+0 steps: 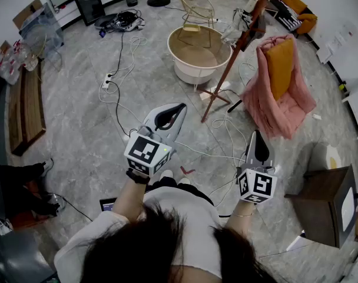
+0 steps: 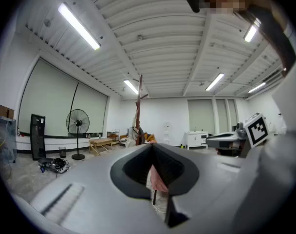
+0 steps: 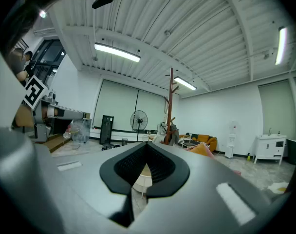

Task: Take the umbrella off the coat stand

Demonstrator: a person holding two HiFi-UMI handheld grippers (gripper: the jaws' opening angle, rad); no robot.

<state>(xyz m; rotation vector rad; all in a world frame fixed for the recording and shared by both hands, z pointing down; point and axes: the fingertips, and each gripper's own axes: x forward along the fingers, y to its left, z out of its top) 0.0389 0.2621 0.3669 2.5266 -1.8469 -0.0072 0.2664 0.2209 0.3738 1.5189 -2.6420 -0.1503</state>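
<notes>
1. Open grey floor (image 1: 199, 125) lies between the left gripper (image 1: 180, 107), the right gripper (image 1: 257, 134) and the coat stand (image 1: 236, 47). Only loose white cables (image 1: 221, 122) cross it.
2. A cream round tub (image 1: 194, 74) stands just left of the stand's feet and blocks that side.
3. A pink-draped chair (image 1: 273, 108) stands close on the stand's right, leaving a narrow gap.
4. A dark wooden box (image 1: 320, 208) stands right of the right gripper.
5. A wooden bench (image 1: 26, 108) lies well apart at far left.
</notes>
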